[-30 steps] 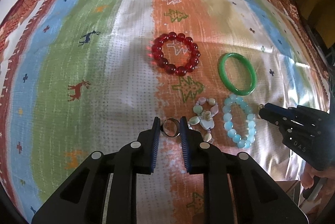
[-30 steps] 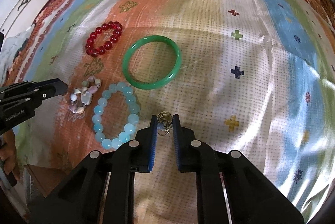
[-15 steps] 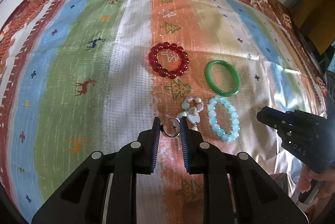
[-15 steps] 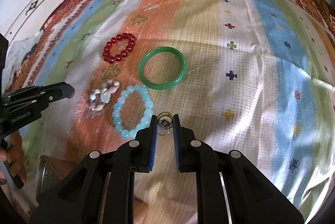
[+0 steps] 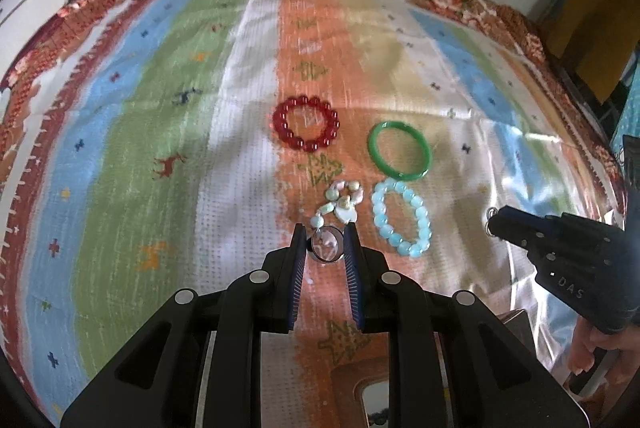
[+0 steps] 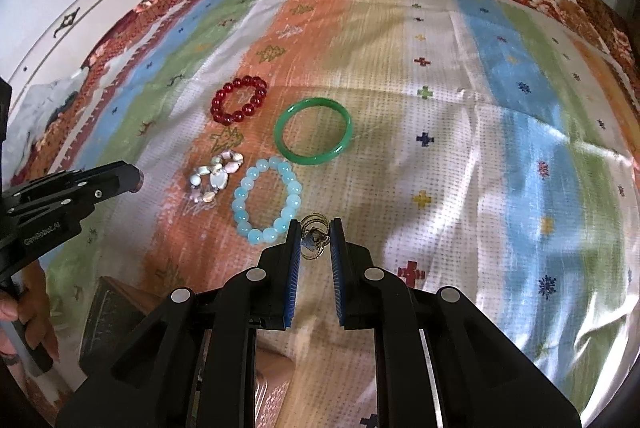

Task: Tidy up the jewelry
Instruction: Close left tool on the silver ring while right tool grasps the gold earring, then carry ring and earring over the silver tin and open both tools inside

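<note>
Carry step. Left hand-held gripper (image 5: 325,248) clamps a round silver ring (image 5: 328,247); right hand-held gripper (image 6: 315,238) pinches a thin gold wire earring (image 6: 314,234), both above the striped cloth (image 6: 440,107). Next: set each into storage, probably the box (image 6: 108,312) near the bottom edge.

Both grippers rise away from the cloth

We see the striped cloth (image 5: 160,147) and the four bracelets shrink and slide toward twelve o'clock in both wrist views; more of the far wall shows at the top. A brown box (image 6: 116,312) appears at seven o'clock in our right view, and its edge (image 5: 372,380) at six o'clock in our left.
</note>
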A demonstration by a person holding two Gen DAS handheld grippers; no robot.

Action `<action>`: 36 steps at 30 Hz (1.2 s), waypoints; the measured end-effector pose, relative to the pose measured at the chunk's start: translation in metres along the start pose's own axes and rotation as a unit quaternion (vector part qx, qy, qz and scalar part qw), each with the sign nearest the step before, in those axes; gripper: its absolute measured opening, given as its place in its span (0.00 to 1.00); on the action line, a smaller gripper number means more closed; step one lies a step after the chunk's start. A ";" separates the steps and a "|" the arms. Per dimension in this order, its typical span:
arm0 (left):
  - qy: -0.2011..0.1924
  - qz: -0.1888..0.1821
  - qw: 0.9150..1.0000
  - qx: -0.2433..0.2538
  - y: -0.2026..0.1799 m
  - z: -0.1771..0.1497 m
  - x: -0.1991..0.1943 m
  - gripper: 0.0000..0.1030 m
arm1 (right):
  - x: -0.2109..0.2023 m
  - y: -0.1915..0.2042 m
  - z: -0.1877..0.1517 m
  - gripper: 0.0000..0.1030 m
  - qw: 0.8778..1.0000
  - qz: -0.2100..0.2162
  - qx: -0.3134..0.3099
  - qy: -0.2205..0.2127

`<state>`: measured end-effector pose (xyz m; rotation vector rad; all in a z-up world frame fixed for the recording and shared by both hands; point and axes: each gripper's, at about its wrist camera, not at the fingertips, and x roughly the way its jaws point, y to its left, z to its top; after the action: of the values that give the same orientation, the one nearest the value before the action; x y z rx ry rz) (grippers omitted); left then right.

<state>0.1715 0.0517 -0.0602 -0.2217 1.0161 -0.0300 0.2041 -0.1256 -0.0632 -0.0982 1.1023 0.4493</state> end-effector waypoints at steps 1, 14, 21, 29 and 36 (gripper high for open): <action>-0.007 -0.001 1.000 0.001 -0.001 -0.001 -0.003 0.18 | -0.003 0.000 0.000 0.15 1.000 0.002 0.002 -0.006; -0.080 -0.035 0.995 0.049 -0.024 -0.023 -0.044 0.18 | -0.051 0.025 -0.022 0.15 0.995 -0.011 -0.024 -0.099; -0.099 -0.031 0.992 0.069 -0.032 -0.043 -0.060 0.18 | -0.067 0.040 -0.042 0.15 0.991 -0.016 -0.040 -0.127; -0.119 -0.050 0.990 0.060 -0.028 -0.065 -0.079 0.18 | -0.080 0.052 -0.063 0.15 0.988 -0.016 -0.051 -0.146; -0.129 -0.047 0.988 0.073 -0.032 -0.073 -0.084 0.18 | -0.085 0.060 -0.075 0.15 0.987 0.010 -0.059 -0.150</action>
<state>0.0679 0.0192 -0.0199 -0.1356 0.7406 -0.1576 0.0859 -0.1192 -0.0143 -0.1197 0.7822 0.5279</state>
